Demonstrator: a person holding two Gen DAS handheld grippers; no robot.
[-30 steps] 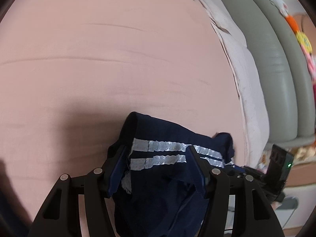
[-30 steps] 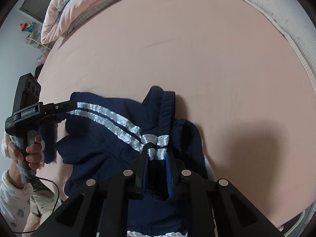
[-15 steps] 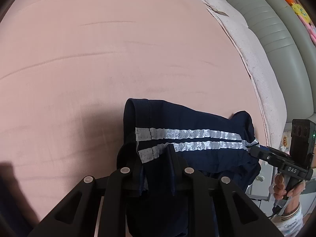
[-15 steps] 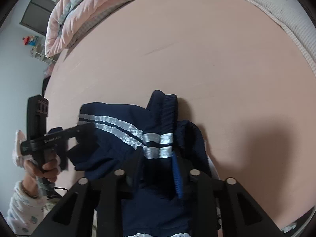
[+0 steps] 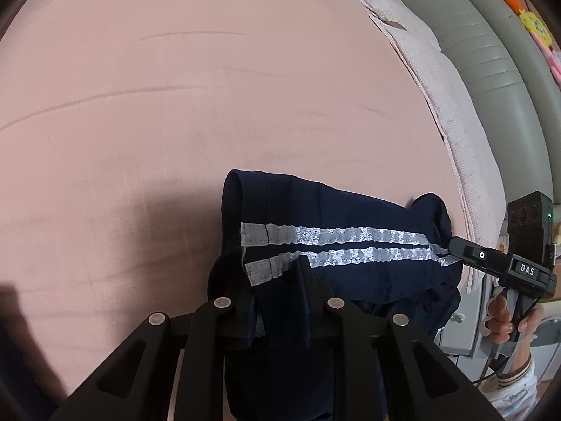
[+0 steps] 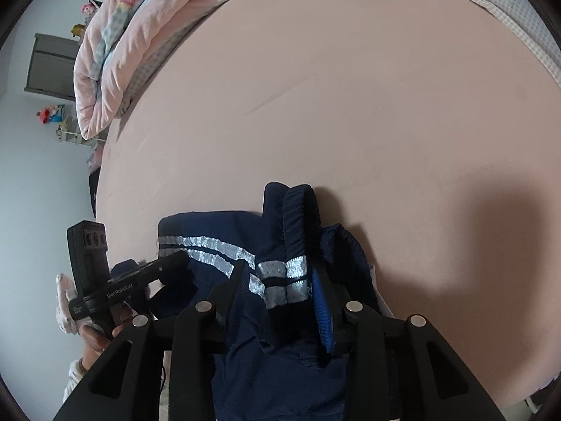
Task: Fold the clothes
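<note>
A navy garment (image 5: 350, 217) with two silver-white stripes lies bunched on the pink bed sheet (image 5: 175, 105). My left gripper (image 5: 275, 273) is shut on a fold of it at the stripe's near end. In the left wrist view the right gripper (image 5: 455, 245) reaches the stripe's far end. In the right wrist view my right gripper (image 6: 278, 273) has its jaws opening; the striped waistband part of the garment (image 6: 210, 231) lies loose between them. The left gripper (image 6: 175, 259) comes in from the left there, its tips buried in cloth.
A folded pink quilt (image 6: 140, 35) lies at the sheet's far left. A white checked blanket (image 5: 455, 122) and a grey-green padded headboard (image 5: 491, 70) border the sheet. A person's hands (image 5: 501, 319) (image 6: 94, 336) hold the gripper handles beside the bed.
My left gripper's jaws have come together on the navy cloth and drawn the striped part out longer. My right gripper's jaws have spread apart around the waistband.
</note>
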